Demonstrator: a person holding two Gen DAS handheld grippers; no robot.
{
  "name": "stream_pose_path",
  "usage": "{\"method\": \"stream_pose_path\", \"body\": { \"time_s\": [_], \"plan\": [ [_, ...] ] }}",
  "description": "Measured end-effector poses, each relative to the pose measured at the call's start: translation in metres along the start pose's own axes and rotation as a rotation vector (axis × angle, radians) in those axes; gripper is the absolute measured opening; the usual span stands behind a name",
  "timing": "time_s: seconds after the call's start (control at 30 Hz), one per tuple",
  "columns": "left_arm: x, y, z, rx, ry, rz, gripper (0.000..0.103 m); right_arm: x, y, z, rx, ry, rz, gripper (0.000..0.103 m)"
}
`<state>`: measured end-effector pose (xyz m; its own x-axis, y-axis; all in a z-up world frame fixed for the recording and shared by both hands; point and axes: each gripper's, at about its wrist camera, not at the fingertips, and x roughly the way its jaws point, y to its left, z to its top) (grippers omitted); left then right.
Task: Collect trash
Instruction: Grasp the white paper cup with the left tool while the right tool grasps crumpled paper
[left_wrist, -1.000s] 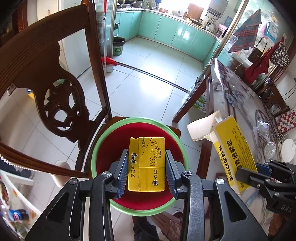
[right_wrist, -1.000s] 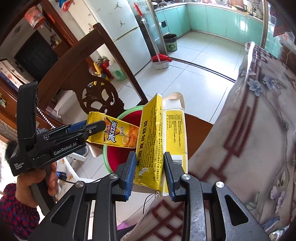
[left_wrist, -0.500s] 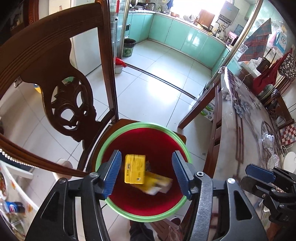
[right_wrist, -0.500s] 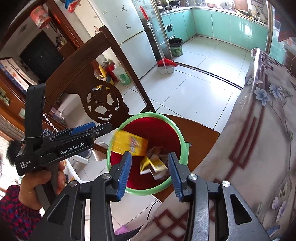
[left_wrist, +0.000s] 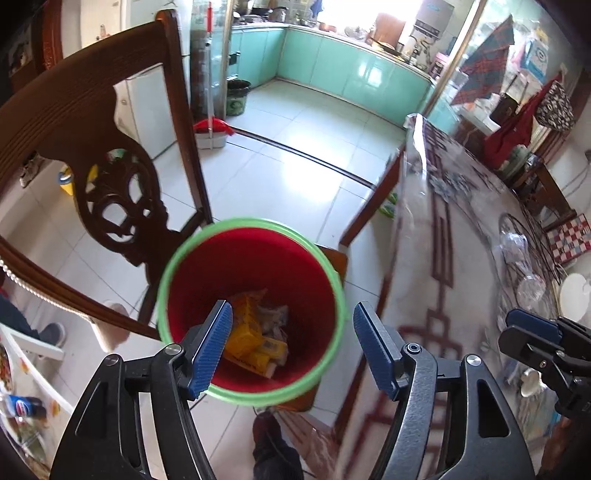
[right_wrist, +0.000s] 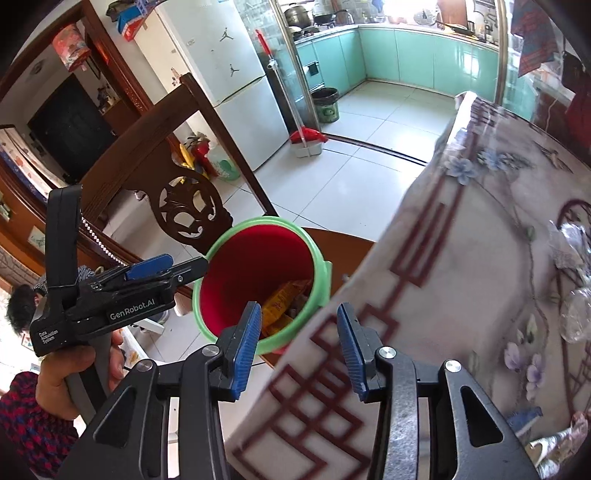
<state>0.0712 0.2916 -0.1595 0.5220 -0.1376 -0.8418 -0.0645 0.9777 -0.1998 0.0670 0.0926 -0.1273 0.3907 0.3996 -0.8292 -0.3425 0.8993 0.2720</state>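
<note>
Left wrist view
Left hand-held gripper (left_wrist: 291, 341): jaws spread, just been opening, nothing gripped.
Red bin (left_wrist: 207, 284): green-rimmed, on the chair seat, below the jaws.
Yellow cartons (left_wrist: 255, 347): at the bin's bottom, toward 6 o'clock.

Right wrist view
Right hand-held gripper (right_wrist: 299, 339): jaws spread and empty, over the worktop (right_wrist: 461, 277) edge.
Red bin: at 11 o'clock of the jaws.

On the side of the left gripper (right_wrist: 168, 267) I read "GenRobot.AI" in white, and lower on its body a small white label, "Data Acquisition System". The white fridge (right_wrist: 229, 74) carries two small dark jumping-figure stickers without words. The print on the yellow cartons (left_wrist: 255, 343) in the bin is too small for me to read.
</note>
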Motion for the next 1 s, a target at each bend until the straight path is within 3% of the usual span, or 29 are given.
{"method": "stream_pose_path", "body": {
  "time_s": [0.27, 0.53, 0.7, 0.8, 1.0],
  "plan": [
    [-0.016, -0.087, -0.029, 0.090, -0.001, -0.048, 0.070, -0.069, -0.067, -0.055, 0.048, -0.061, -0.060, 0.041],
    [-0.021, -0.196, -0.067, 0.188, 0.026, -0.155, 0.075, -0.161, -0.198, -0.137, 0.179, -0.101, -0.242, 0.041],
    [-0.018, -0.262, -0.090, 0.288, 0.080, -0.207, 0.077, -0.185, -0.273, -0.171, 0.314, -0.078, -0.296, 0.041],
    [-0.018, -0.297, -0.101, 0.343, 0.092, -0.246, 0.079, -0.184, -0.302, -0.180, 0.377, -0.079, -0.279, 0.041],
    [-0.010, -0.345, -0.120, 0.461, 0.150, -0.282, 0.081, -0.149, -0.334, -0.190, 0.473, -0.023, -0.149, 0.039]
  ]
}}
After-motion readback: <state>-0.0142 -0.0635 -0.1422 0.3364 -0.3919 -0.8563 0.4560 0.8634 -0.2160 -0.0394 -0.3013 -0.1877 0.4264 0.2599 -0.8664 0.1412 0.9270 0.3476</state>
